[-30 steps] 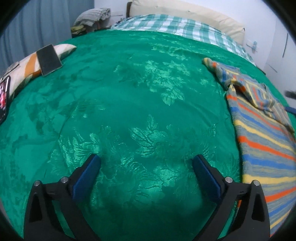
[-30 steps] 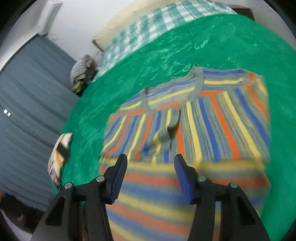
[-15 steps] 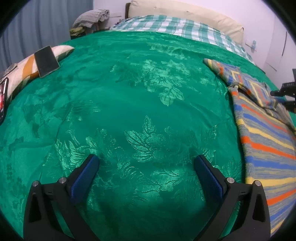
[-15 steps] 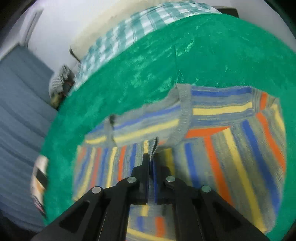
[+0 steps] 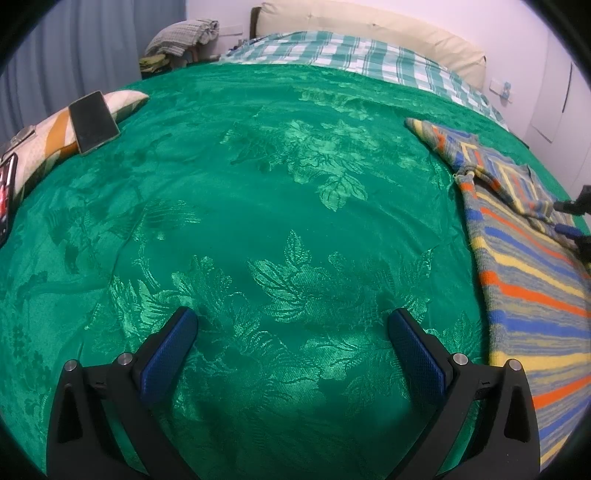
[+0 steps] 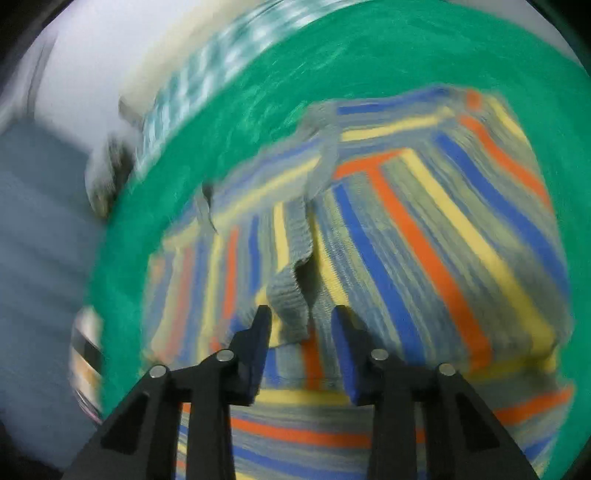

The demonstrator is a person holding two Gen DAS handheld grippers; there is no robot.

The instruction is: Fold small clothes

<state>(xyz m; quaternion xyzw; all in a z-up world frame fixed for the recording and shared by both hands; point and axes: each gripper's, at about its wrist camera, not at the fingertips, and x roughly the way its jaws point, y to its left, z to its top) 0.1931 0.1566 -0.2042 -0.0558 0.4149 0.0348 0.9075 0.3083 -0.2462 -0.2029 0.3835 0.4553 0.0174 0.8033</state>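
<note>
A small knitted sweater (image 6: 424,236) with grey, blue, yellow and orange stripes lies on the green bedspread (image 5: 258,206); it also shows at the right of the left wrist view (image 5: 528,258). My right gripper (image 6: 301,325) is open just over the sweater, its jaws either side of a raised grey ribbed cuff (image 6: 291,295). This view is motion-blurred. My left gripper (image 5: 291,332) is open and empty over bare bedspread, left of the sweater. The right gripper (image 5: 576,210) shows at that view's right edge.
A patterned pillow (image 5: 55,136) with a dark phone (image 5: 92,122) on it lies at the bed's left edge. A checked sheet (image 5: 351,62) and cream pillow (image 5: 369,33) are at the head. A clothes pile (image 5: 181,40) sits beyond by the curtain.
My right gripper was open, shut on the sweater's fold half a second ago, and now stands open again with the cuff loose between its jaws. My left gripper stays open, barely moved.
</note>
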